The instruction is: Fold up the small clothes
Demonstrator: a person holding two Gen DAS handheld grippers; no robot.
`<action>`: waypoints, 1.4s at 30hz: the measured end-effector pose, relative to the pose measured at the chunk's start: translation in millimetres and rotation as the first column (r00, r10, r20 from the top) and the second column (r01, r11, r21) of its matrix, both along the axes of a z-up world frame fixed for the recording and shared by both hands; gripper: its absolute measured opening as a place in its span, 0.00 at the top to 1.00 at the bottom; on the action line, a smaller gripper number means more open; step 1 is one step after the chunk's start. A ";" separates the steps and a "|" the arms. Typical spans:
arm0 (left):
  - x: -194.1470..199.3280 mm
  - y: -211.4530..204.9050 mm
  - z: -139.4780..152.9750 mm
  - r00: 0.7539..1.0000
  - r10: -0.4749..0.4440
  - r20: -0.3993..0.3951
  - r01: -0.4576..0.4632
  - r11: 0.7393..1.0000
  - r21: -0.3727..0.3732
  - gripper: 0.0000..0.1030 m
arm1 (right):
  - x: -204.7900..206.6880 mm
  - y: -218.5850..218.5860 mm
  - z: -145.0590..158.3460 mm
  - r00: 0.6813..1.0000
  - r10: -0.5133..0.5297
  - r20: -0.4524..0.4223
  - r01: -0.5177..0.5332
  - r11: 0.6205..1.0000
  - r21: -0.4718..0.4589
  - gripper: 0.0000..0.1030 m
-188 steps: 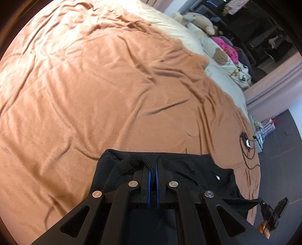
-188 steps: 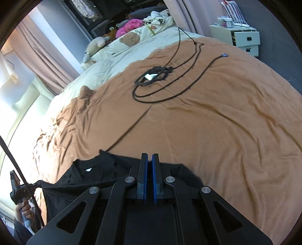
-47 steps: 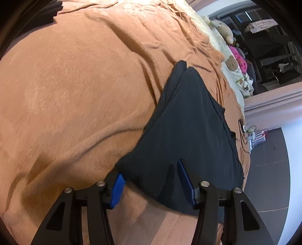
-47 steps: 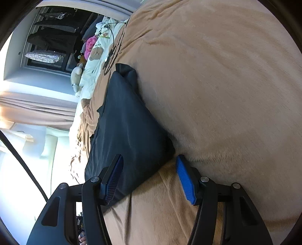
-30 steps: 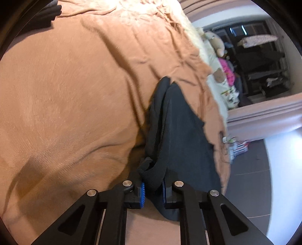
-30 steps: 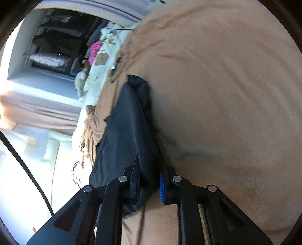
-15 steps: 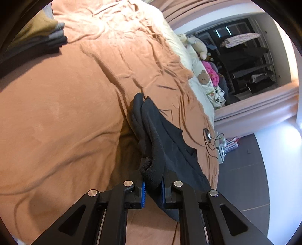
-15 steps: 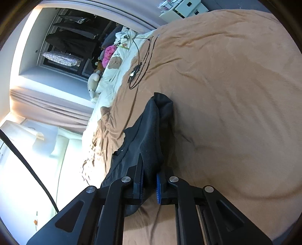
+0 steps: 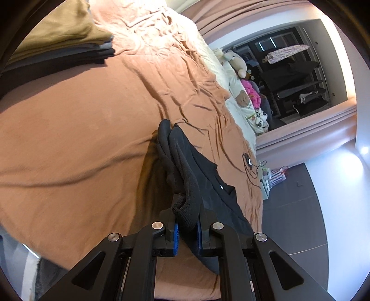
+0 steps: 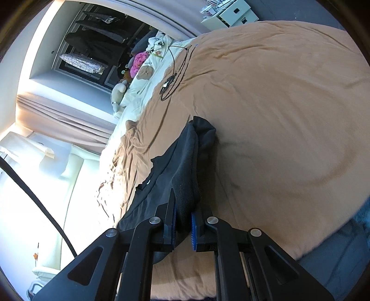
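A black garment [image 9: 198, 176] lies partly folded on the orange-brown bedspread [image 9: 81, 129]. My left gripper [image 9: 186, 233] is shut on its thick near edge and lifts that edge off the bed. In the right wrist view the same garment [image 10: 182, 166] runs away from my right gripper [image 10: 183, 225], which is shut on its other near corner. The far end of the garment still rests on the bed.
A stack of folded clothes [image 9: 62, 39] sits at the far left of the bed. A black cable coil [image 10: 170, 85] lies on the bedspread further off. Soft toys and pillows [image 9: 242, 97] are at the head. A white bedside drawer unit [image 10: 231, 14] stands beyond the bed.
Both grippers closed on the garment's near corners about a second ago and have since lifted, raising the near edge off the bed and showing more of the room.
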State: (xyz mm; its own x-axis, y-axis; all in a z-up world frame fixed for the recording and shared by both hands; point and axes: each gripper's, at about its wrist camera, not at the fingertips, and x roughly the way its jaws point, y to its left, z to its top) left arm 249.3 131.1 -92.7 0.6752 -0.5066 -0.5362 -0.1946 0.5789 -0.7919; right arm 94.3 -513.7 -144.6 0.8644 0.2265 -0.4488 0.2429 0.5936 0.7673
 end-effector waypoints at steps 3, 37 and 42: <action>-16.2 3.3 -5.5 1.000 0.004 0.001 -0.004 1.000 -0.012 0.89 | -9.4 3.9 1.1 1.000 -0.002 -0.006 0.002 1.000 -0.009 0.94; -87.6 22.7 -93.3 0.999 0.008 -0.042 -0.008 1.000 -0.017 0.48 | 6.8 64.4 57.4 0.978 -0.116 -0.174 0.011 0.859 -0.511 0.33; -93.8 15.0 -97.5 0.998 0.028 -0.049 -0.030 0.999 -0.038 0.45 | 27.6 116.0 53.1 0.991 0.000 -0.132 -0.078 0.809 -0.583 0.26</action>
